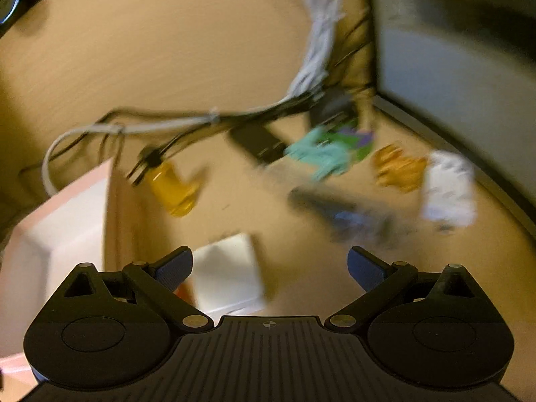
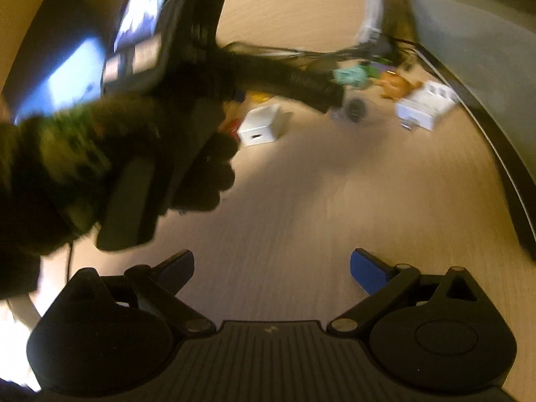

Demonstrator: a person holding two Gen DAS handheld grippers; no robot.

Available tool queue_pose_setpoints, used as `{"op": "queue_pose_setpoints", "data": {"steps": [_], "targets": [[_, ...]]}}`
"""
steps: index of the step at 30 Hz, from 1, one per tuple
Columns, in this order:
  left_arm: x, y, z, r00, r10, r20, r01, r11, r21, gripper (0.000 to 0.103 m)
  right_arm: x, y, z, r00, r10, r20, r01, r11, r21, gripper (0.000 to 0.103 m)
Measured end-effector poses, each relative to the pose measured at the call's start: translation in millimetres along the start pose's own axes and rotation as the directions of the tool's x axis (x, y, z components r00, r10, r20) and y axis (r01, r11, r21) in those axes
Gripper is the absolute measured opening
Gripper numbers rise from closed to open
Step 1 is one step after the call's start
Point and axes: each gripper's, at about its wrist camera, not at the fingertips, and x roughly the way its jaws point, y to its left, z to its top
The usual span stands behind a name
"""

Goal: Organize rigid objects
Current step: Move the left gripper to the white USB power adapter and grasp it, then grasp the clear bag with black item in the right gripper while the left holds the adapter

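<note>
Small rigid objects lie blurred on a tan desk. In the left wrist view a white cube charger [image 1: 227, 273] sits just ahead of my open left gripper [image 1: 269, 264], near its left finger. Further off are a yellow translucent piece [image 1: 174, 189], a teal toy [image 1: 320, 155], an orange toy [image 1: 398, 167], a white block [image 1: 449, 189] and a dark blue-black item [image 1: 341, 214]. My right gripper [image 2: 271, 268] is open over bare desk. In its view the white cube charger [image 2: 261, 127], white block [image 2: 425, 105] and orange toy [image 2: 395, 83] lie far ahead.
A pale pink box [image 1: 57, 234] stands at the left. Bundled white and black cables [image 1: 201, 120] cross the desk's back. A dark monitor base edge [image 1: 452, 127] bounds the right. A gloved hand [image 2: 140, 154] holding the left gripper's handle fills the right wrist view's left side.
</note>
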Motion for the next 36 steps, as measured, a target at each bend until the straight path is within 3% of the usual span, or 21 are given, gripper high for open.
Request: {"op": "queue_pose_setpoints", "data": {"steps": [3,6,8,9,11,13,15,16,18,22,26,31,34,36], "targets": [[9.3,11.3,-3.6,0.999,-0.014,-0.03,0.012,0.998,-0.069,0.102,-2.0,-0.7,-2.4,1.0,0.004,0.01,-0.004,1.0,0.023,0.1],[3.9,6.8,-5.6,0.996,-0.075,0.04,0.077,0.996,-0.042,0.1,-1.9,1.7,-1.2,0.998,0.055,-0.026,-0.055,0.998,0.02,0.1],[-4.0,5.3,-7.8,0.984,-0.159,0.075,0.162,0.986,-0.035,0.084,-0.6,5.6,-0.1,0.995,0.081,-0.056,-0.082,0.997,-0.01,0.1],[-6.8,3.0,-9.1,0.983,-0.161,0.088,0.164,0.986,-0.02,0.082,0.5,8.9,0.4,0.994,0.087,-0.069,-0.089,0.995,-0.036,0.1],[-4.1,-4.4,-9.6,0.995,-0.072,0.07,0.071,0.997,0.023,0.082,5.1,17.1,0.9,0.994,0.072,-0.082,-0.078,0.994,-0.076,0.1],[3.4,-4.2,-6.7,0.999,0.007,0.047,-0.007,1.0,-0.007,0.082,8.5,26.9,-0.2,0.995,0.032,-0.097,-0.046,0.988,-0.148,0.1],[6.9,1.1,-3.2,0.999,0.035,0.036,-0.033,0.998,-0.05,0.082,11.4,33.8,-1.7,0.994,-0.001,-0.106,-0.022,0.975,-0.22,0.1],[7.3,4.8,-2.1,0.999,0.046,0.024,-0.045,0.997,-0.057,0.08,11.6,33.6,-2.1,0.994,-0.006,-0.105,-0.019,0.972,-0.235,0.1],[7.0,18.2,-1.7,0.997,0.073,-0.006,-0.073,0.993,-0.089,0.065,10.2,27.3,-1.5,0.995,0.001,-0.099,-0.024,0.972,-0.235,0.1],[6.4,43.8,-4.9,0.998,-0.055,-0.028,0.048,0.979,-0.199,0.062,5.0,18.5,0.6,0.996,0.02,-0.088,-0.039,0.974,-0.223,0.1],[7.4,23.7,-7.5,1.0,-0.023,-0.018,0.021,0.995,-0.102,0.067,8.2,20.4,-0.4,0.997,0.017,-0.078,-0.037,0.965,-0.26,0.1],[15.9,28.5,-5.9,1.0,-0.015,-0.002,0.014,0.986,-0.163,0.068,7.1,15.7,-1.5,0.997,0.041,-0.068,-0.056,0.968,-0.244,0.1],[11.5,36.5,-7.2,0.998,-0.058,-0.016,0.054,0.98,-0.189,0.05,4.1,13.1,-2.7,0.996,0.061,-0.072,-0.076,0.971,-0.228,0.101],[2.7,36.1,-9.1,0.997,-0.066,-0.044,0.059,0.986,-0.154,0.05,6.7,15.5,-1.4,0.996,0.05,-0.08,-0.068,0.968,-0.243,0.1]]}}
